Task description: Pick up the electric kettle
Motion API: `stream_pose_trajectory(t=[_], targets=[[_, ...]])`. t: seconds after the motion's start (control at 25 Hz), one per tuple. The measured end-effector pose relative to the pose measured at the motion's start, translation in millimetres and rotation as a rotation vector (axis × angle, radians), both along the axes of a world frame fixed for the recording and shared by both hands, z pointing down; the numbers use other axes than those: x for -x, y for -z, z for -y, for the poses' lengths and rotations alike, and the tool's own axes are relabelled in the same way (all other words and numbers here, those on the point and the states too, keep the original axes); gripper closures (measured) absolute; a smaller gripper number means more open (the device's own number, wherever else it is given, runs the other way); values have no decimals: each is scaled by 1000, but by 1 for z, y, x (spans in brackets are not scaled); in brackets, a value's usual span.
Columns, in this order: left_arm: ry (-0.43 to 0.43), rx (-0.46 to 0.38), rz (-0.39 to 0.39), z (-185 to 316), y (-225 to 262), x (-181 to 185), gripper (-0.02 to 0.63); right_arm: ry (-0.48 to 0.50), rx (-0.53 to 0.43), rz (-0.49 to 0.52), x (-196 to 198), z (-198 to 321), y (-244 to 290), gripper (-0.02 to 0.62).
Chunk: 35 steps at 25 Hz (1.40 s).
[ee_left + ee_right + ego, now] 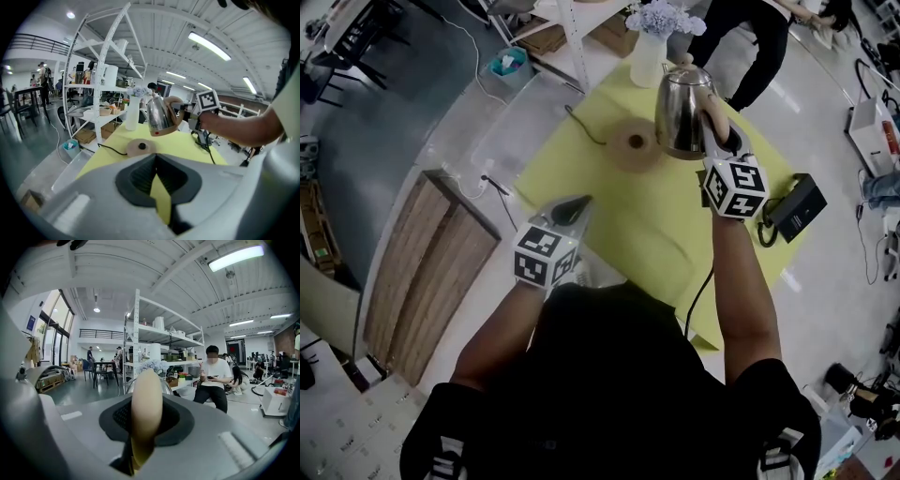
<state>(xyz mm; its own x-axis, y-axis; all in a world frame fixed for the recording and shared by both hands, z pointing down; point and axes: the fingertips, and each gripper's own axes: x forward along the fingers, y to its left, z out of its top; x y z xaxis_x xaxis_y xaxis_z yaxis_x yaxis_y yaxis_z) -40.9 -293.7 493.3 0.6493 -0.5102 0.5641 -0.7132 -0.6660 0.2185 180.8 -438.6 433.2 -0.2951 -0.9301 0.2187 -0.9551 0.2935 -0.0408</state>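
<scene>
The steel electric kettle (682,112) (159,117) hangs in the air above the yellow table (656,234), lifted off its round tan base (635,143) (140,147). My right gripper (719,131) (185,112) (146,390) is shut on the kettle's beige handle (146,408), which fills the gap between the jaws in the right gripper view. A little of the steel body (166,385) shows behind the handle. My left gripper (572,208) (157,157) hovers over the table's near left edge, well short of the base, its tips together with nothing held.
A white vase of pale flowers (652,47) (132,112) stands at the table's far edge behind the kettle. A black cord (581,127) runs from the base off the left side. A black device (797,206) lies at the right edge. A white shelf rack (101,93) stands beyond, and a seated person (213,380).
</scene>
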Motion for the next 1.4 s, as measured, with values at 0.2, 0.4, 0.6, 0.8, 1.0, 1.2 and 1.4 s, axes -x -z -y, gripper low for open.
stream_pose_trajectory(t=[0.2,0.4,0.6,0.8,1.0,1.2,1.4], targets=[[24,5,7,5,-3,-10,604,-23,-2,-5,-25,7,-11,529],[18,13,30,2,-10,-25,604,-56,-1,1,-59,12,-20,529],[11,23,39,1,-18,-43,604,-85,3,-3,-91,17,-32,529],[2,37,43,-2,-26,-57,604,-114,5,-15,-116,25,-41,529],[4,54,46,-5,-32,-66,604,-129,-1,-18,-124,34,-48,529],[16,56,45,-7,-33,-66,604,-146,-12,-17,-121,37,-56,529],[26,59,46,-8,-35,-62,604,-176,-25,-20,-121,32,-59,528]])
